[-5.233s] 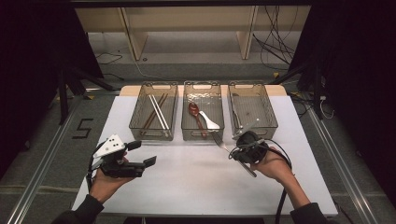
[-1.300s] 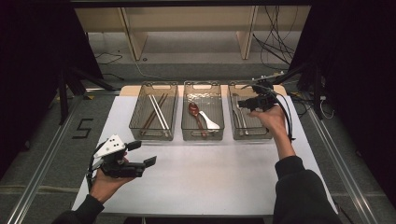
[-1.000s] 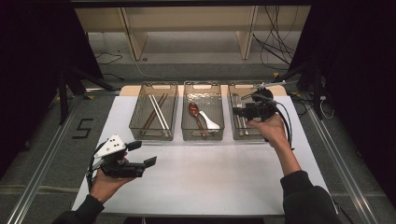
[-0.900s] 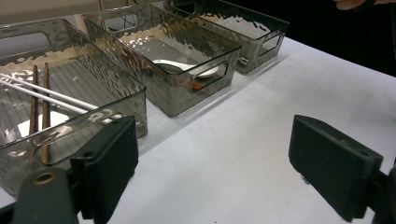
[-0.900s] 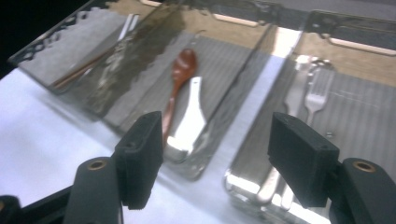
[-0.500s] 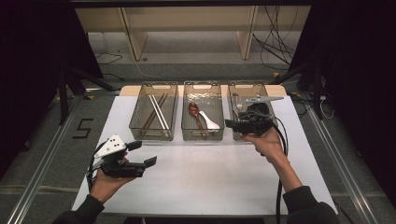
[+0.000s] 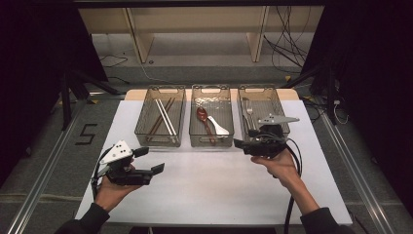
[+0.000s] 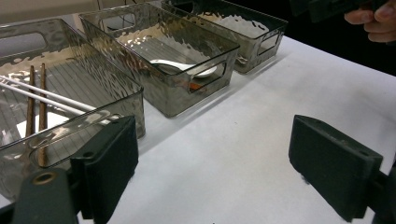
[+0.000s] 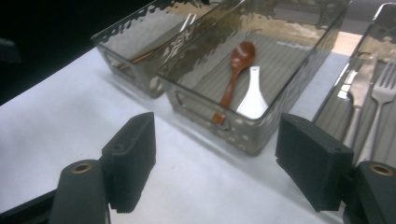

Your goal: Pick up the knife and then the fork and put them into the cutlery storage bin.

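The left gripper (image 7: 157,169) hangs over the near left corner of the white tabletop (image 7: 204,190), jaws apart, nothing between them. Along the far edge stand three smoked clear plastic bins; the right-hand bin (image 7: 281,105) holds a steel fork (image 7: 249,109). The right gripper (image 7: 239,144) hovers just off that bin's near left corner; its jaws have just been opening and are empty. Judged step: sorting cutlery, drop finished. Next move: fetch another piece, none lying loose on the tabletop.

Smoky rippled bins (image 7: 211,140), brown spoon (image 9: 236,71), white spoon (image 9: 252,95), white table (image 7: 219,185).
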Motion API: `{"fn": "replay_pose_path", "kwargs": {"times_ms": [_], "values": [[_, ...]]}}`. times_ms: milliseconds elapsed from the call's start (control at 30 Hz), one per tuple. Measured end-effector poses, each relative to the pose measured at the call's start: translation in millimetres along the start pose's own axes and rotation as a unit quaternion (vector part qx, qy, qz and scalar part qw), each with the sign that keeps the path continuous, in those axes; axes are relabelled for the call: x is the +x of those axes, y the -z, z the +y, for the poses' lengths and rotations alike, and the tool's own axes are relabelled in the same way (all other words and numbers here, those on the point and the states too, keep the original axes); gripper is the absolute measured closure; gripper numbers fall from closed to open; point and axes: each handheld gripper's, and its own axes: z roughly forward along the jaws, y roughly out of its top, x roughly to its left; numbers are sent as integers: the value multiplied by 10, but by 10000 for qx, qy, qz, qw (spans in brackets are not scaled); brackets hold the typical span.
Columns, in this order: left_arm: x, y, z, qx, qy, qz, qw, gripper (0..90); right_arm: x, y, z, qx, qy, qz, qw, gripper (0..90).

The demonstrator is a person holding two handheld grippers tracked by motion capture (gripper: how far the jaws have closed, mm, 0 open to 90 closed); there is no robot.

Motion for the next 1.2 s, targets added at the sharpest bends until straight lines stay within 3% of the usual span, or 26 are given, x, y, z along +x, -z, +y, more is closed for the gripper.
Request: {"fn": "replay_pose_path", "kwargs": {"times_ms": [333, 1200], "values": [[-8, 16, -12, 10, -22, -20, 10000, 153, 155, 109, -132, -119, 159, 100, 9998, 287], [-21, -9, -15, 45, -35, -99, 9999, 153, 228, 319, -412, -475, 164, 151, 9986, 276]]}}
